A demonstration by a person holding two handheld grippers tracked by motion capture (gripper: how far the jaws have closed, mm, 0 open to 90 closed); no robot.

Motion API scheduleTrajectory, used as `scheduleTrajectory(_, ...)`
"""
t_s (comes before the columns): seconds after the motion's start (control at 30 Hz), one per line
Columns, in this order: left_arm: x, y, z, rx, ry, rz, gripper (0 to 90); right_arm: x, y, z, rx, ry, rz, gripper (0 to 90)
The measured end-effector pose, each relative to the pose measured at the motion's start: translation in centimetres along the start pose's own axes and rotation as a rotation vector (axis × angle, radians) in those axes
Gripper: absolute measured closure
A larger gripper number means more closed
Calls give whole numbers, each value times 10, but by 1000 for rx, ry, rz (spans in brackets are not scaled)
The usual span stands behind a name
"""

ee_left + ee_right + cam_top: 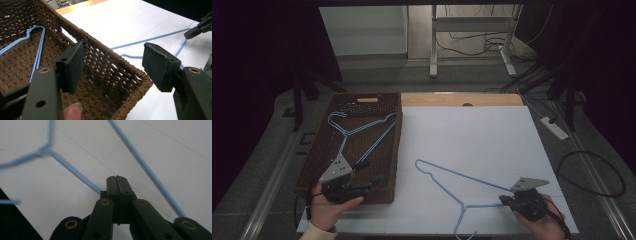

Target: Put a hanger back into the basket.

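Our right gripper (508, 200) clenches the blue wire hanger (447, 175) on the white tabletop (472, 135); our left gripper (371, 172) gapes over the wicker basket (314, 155).

Dim room, dark edges; the white tabletop (472, 140) glows brightest. Beside the right gripper (117, 180), the blue wire hanger (62, 165) blurs leftward.

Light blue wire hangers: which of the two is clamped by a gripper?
The light blue wire hanger on the white sheet, gripped at its corner by the right gripper. The other light blue wire hanger lies untouched inside the brown wicker basket.
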State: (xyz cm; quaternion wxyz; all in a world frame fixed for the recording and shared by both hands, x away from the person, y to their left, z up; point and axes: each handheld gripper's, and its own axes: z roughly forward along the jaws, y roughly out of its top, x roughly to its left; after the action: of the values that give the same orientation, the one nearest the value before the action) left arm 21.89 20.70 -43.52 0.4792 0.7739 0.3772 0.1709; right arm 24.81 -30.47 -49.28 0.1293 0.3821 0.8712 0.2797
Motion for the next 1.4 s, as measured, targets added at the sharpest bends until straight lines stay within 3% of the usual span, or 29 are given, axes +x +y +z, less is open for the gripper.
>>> scheduleTrajectory(0.07,0,0,0,2,0,0,343,-7,-7,-3,10,-43,14,900)
scheduleTrajectory(0.3,0,0,1,1,-1,1,343,-18,-22,-3,20,-66,68,900)
scheduleTrajectory(0.4,-1,-1,1,4,-1,3,343,-18,-21,0,9,-73,63,900)
scheduleTrajectory(0.57,0,0,1,3,-1,3,343,-29,-14,6,3,-90,72,900)
scheduleTrajectory(0.9,0,-1,1,5,-1,3,343,-63,14,26,7,-131,111,900)
scheduleTrajectory(1.4,-1,-1,2,9,-1,8,343,-91,52,53,24,-181,121,900)
